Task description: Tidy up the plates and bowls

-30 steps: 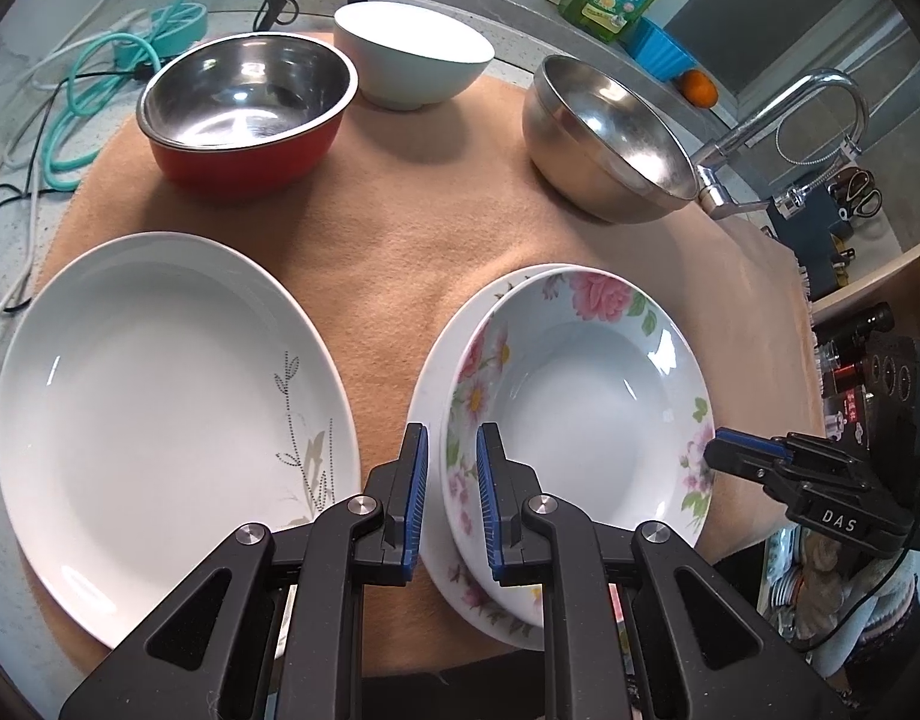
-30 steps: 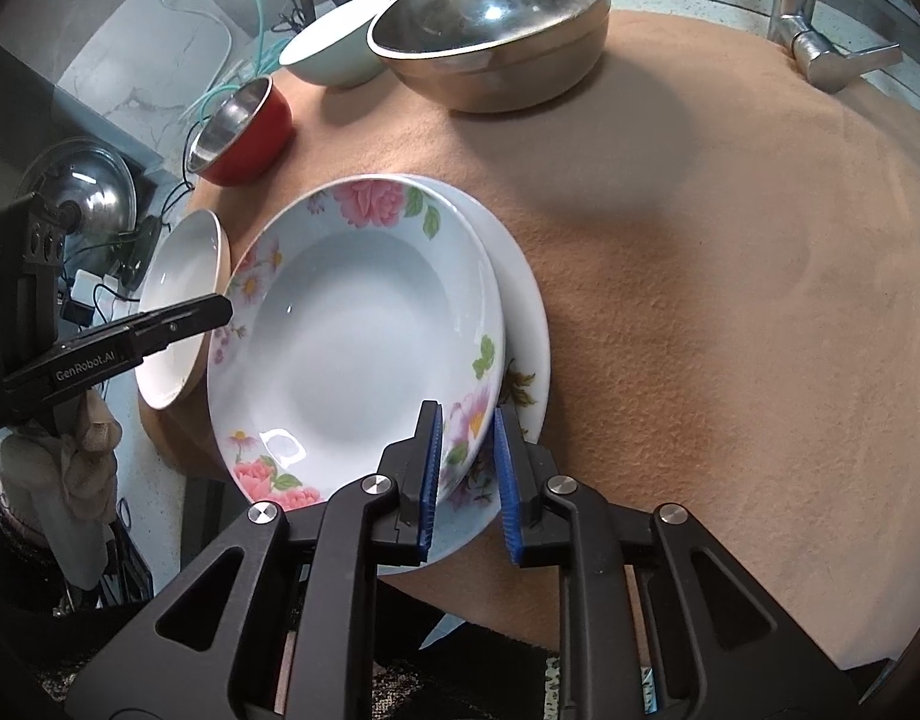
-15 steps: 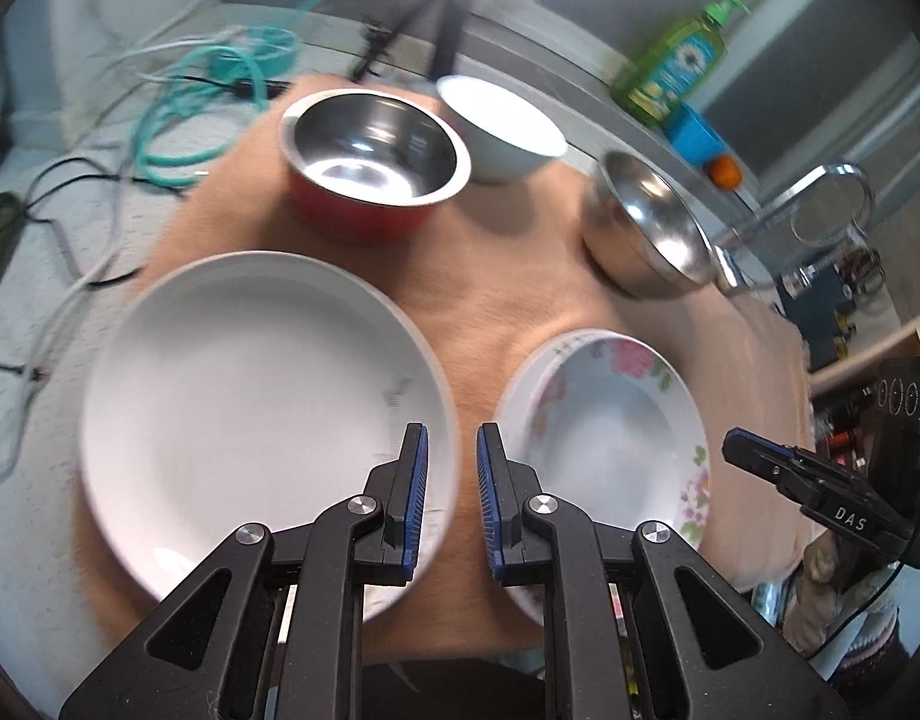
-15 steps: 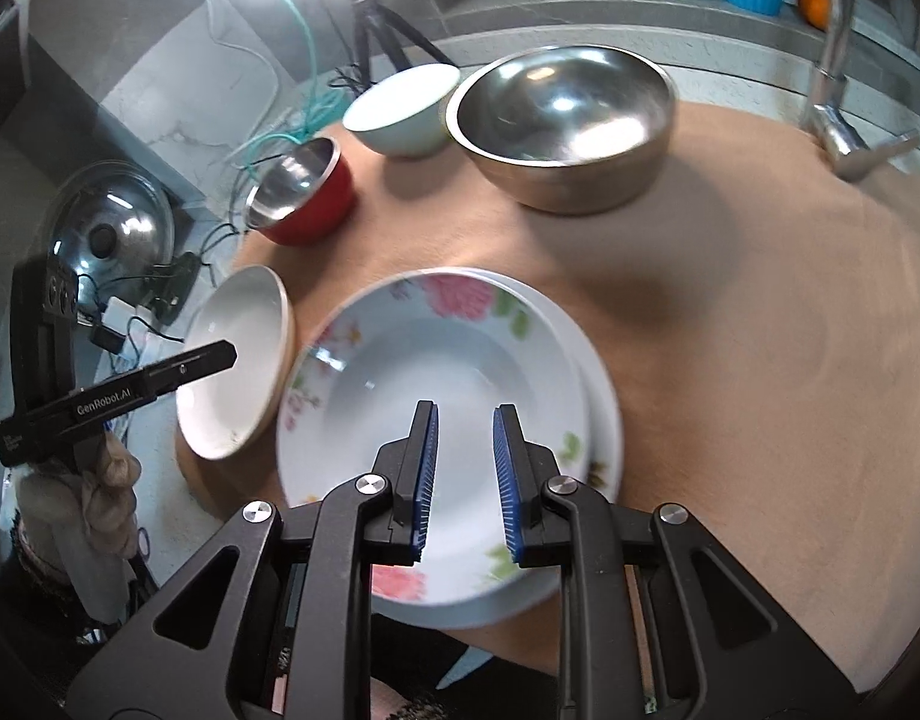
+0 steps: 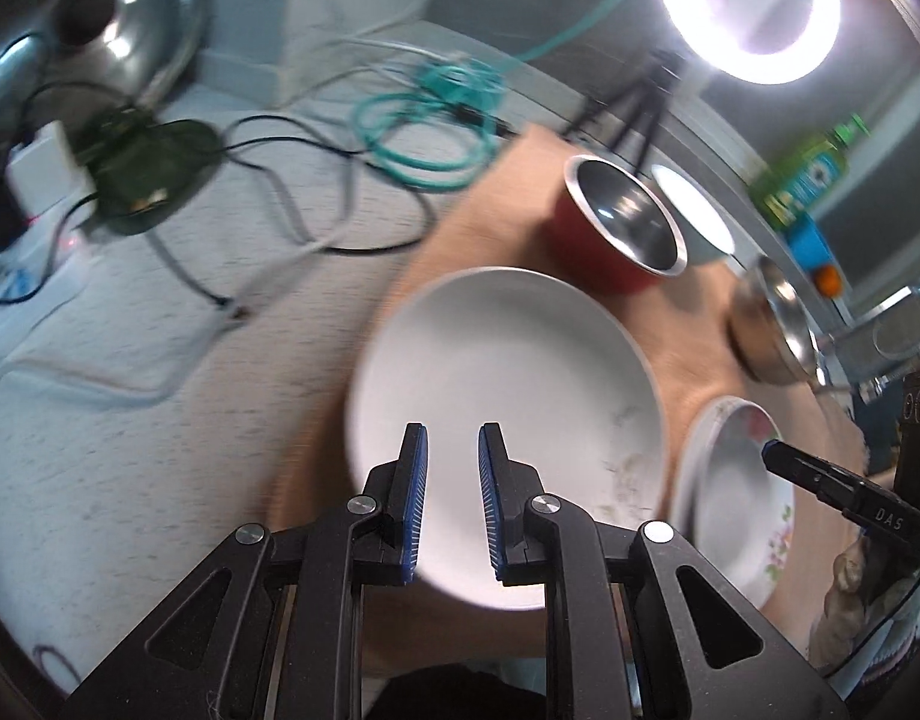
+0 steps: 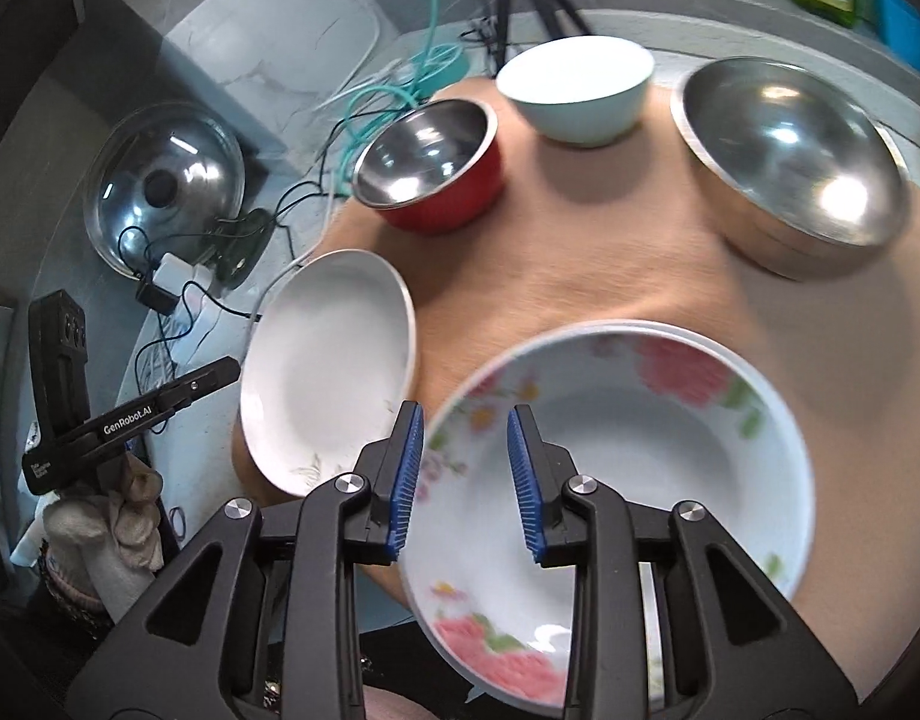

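A plain white plate (image 5: 508,384) lies on the tan mat (image 5: 478,210); my left gripper (image 5: 450,498) hovers above its near edge, open and empty. The plate also shows in the right wrist view (image 6: 327,360). A floral plate (image 6: 616,480) rests stacked on another plate (image 6: 700,333); my right gripper (image 6: 466,480) hangs over its left part, open and empty. The floral plate also appears in the left wrist view (image 5: 736,492). At the back stand a red steel-lined bowl (image 6: 429,168), a pale bowl (image 6: 574,90) and a large steel bowl (image 6: 790,162).
Cables and a teal hose (image 5: 423,126) lie on the counter left of the mat. A glass pot lid (image 6: 165,186) leans at the far left. A ring light (image 5: 754,6), soap bottle (image 5: 808,180) and faucet (image 5: 898,330) stand behind and to the right.
Both grippers have risen and pulled back from the plates. The left view swung left over the white plate; the right gripper's jaws opened slightly wider. No dish moved.
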### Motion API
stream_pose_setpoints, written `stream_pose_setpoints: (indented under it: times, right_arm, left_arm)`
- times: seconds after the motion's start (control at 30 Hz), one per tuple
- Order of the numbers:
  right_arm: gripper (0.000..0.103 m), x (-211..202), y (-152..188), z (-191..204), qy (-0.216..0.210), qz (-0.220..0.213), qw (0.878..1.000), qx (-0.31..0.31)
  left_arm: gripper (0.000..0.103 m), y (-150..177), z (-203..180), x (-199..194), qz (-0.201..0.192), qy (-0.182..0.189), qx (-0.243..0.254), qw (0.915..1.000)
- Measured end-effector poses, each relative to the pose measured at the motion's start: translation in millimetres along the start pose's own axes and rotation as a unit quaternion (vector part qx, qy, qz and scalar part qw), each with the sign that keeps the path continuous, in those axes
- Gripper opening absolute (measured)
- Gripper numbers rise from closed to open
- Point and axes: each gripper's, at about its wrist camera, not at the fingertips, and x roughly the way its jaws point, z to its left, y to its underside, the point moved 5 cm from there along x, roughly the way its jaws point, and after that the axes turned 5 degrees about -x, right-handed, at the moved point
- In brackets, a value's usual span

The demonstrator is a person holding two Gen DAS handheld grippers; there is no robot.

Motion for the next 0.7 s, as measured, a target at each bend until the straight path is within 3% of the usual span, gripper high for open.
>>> stream_pose_setpoints:
  times: [0.23, 0.6, 0.7]
  right_arm:
    - [0.030, 29.4, -13.4, 19.7, -0.001, 0.024, 0.999, -0.029]
    - [0.030, 66.8, -21.8, 22.6, 0.012, 0.061, 0.997, -0.034]
    - [0.024, 72.9, -22.0, 22.3, 0.011, 0.068, 0.997, -0.031]
  left_arm:
    - [0.019, -0.1, 31.0, 5.2, 0.004, -0.017, -0.031, 0.9994]
    - [0.019, 1.4, 38.6, 20.4, 0.034, 0.015, -0.051, 0.9980]
    - [0.018, 1.6, 37.7, 23.6, 0.038, 0.018, -0.048, 0.9980]
